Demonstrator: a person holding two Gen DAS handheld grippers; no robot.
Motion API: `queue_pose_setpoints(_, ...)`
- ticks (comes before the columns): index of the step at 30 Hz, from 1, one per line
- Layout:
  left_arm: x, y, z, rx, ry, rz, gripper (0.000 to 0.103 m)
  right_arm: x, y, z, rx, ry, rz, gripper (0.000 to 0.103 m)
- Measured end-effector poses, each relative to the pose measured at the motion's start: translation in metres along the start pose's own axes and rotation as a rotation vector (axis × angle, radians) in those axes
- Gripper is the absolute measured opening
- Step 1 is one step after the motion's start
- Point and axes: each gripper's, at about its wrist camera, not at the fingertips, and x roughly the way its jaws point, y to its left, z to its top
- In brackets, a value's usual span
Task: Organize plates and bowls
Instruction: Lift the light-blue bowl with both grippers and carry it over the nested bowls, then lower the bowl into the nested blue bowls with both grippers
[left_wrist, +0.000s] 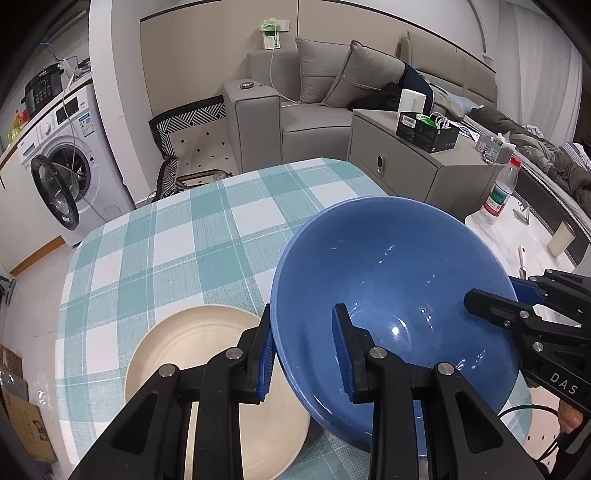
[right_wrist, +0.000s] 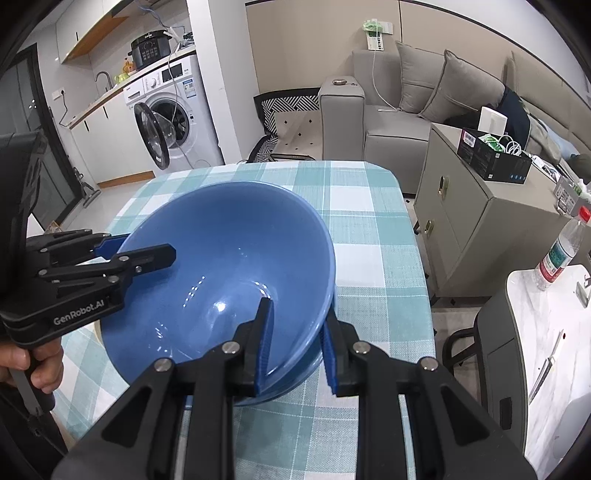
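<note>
A large blue bowl (left_wrist: 391, 280) sits tilted over the checked tablecloth (left_wrist: 184, 236). It also shows in the right wrist view (right_wrist: 229, 258). My left gripper (left_wrist: 303, 350) straddles its left rim, one finger inside and one outside, with a gap at the pads. My right gripper (right_wrist: 295, 347) straddles its right rim the same way and shows at the right of the left wrist view (left_wrist: 491, 302). A second blue dish (right_wrist: 295, 384) peeks out beneath the bowl. A cream plate (left_wrist: 192, 354) lies flat on the cloth left of the bowl.
A grey cabinet (right_wrist: 476, 221) stands just right of the table. A marble side table (right_wrist: 546, 332) holds a water bottle (right_wrist: 561, 251). A sofa (left_wrist: 321, 107) and a washing machine (left_wrist: 62, 158) with its door open stand beyond the table.
</note>
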Motion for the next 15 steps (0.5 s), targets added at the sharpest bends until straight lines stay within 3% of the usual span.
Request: queue_pose_setpoints(15, 0.014, -0.003, -0.008, 0.023, 0.018, 0.041, 0.029, 0.012, 0.008, -0.007, -0.04, 0.027, -0.042, 0.026)
